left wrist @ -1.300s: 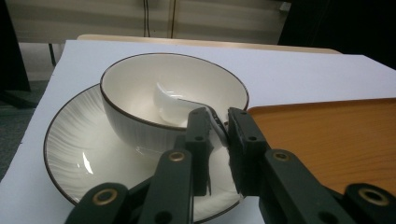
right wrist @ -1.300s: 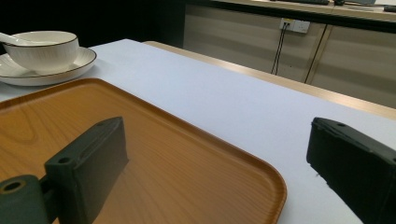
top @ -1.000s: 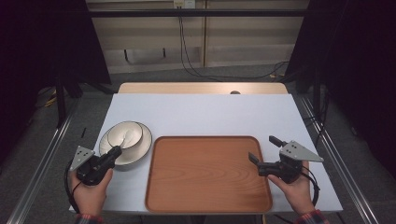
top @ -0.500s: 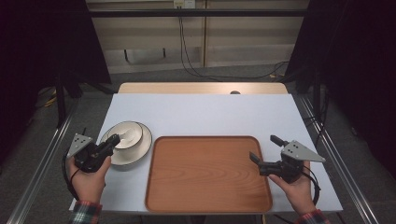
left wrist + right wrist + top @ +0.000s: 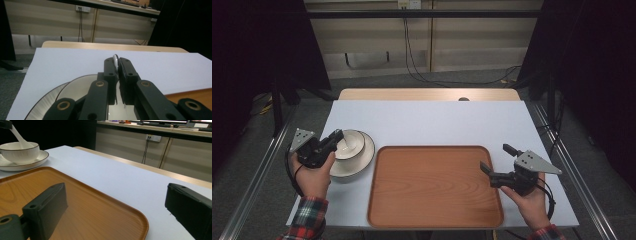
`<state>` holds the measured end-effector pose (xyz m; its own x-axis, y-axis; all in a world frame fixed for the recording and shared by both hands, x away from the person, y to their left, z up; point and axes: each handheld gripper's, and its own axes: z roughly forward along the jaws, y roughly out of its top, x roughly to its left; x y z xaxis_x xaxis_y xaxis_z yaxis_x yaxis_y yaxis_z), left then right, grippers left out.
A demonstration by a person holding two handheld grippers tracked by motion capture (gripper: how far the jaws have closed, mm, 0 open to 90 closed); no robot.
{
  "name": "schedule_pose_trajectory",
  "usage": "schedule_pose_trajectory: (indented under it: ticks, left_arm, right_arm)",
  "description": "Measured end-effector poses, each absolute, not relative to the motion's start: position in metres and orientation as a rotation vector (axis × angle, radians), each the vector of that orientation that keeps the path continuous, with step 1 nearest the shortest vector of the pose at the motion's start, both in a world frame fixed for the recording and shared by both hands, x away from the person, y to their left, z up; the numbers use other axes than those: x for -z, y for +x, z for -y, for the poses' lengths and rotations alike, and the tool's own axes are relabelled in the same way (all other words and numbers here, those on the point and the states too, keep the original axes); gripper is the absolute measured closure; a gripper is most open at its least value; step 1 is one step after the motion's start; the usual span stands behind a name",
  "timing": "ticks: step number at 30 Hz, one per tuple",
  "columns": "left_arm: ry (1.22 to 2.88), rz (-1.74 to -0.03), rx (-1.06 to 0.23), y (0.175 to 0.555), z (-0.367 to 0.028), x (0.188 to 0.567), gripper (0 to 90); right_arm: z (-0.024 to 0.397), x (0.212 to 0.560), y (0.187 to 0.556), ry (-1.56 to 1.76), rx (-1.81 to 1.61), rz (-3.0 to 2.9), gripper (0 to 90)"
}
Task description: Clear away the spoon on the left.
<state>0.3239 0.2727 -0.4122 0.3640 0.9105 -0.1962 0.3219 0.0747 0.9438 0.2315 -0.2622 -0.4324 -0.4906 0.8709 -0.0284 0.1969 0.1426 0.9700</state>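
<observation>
Pinching a white spoon (image 5: 115,60) handle, the left claw (image 5: 336,136) hangs above the bowl (image 5: 349,144).

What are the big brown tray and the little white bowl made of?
The tray looks like wood or a wood-look laminate: orange-brown with grain lines and a smooth, faintly shiny face. The bowl seems to be glazed ceramic: glossy white with a thin dark rim.
</observation>
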Motion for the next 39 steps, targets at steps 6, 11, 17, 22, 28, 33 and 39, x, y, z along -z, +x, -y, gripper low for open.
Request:
schedule_pose_trajectory:
  ticks: [6, 11, 17, 22, 28, 33, 39]
  left_arm:
    - [1.453, -1.176, -0.669, 0.336, -0.266, 0.416, 85.0]
    - [1.437, -1.175, -0.69, 0.345, -0.26, 0.419, 85.2]
    - [1.433, -1.173, -0.698, 0.353, -0.256, 0.422, 85.4]
    - [1.445, -1.18, -0.698, 0.355, -0.253, 0.422, 85.6]
    - [1.416, -1.201, -0.683, 0.35, -0.261, 0.421, 85.9]
    - [1.409, -1.208, -0.665, 0.346, -0.266, 0.418, 85.8]
    - [1.394, -1.204, -0.645, 0.342, -0.272, 0.411, 85.9]
  right_arm:
    - [0.263, 0.432, 0.231, 1.023, -1.387, -1.8, 3.7]
    - [0.264, 0.432, 0.231, 1.031, -1.386, -1.792, 3.7]
    - [0.264, 0.432, 0.231, 1.038, -1.391, -1.791, 3.7]
    - [0.265, 0.432, 0.231, 1.035, -1.387, -1.787, 3.6]
    - [0.265, 0.432, 0.231, 1.033, -1.386, -1.786, 3.6]
    - [0.264, 0.432, 0.231, 1.034, -1.391, -1.791, 3.6]
    - [0.264, 0.432, 0.231, 1.037, -1.384, -1.79, 3.3]
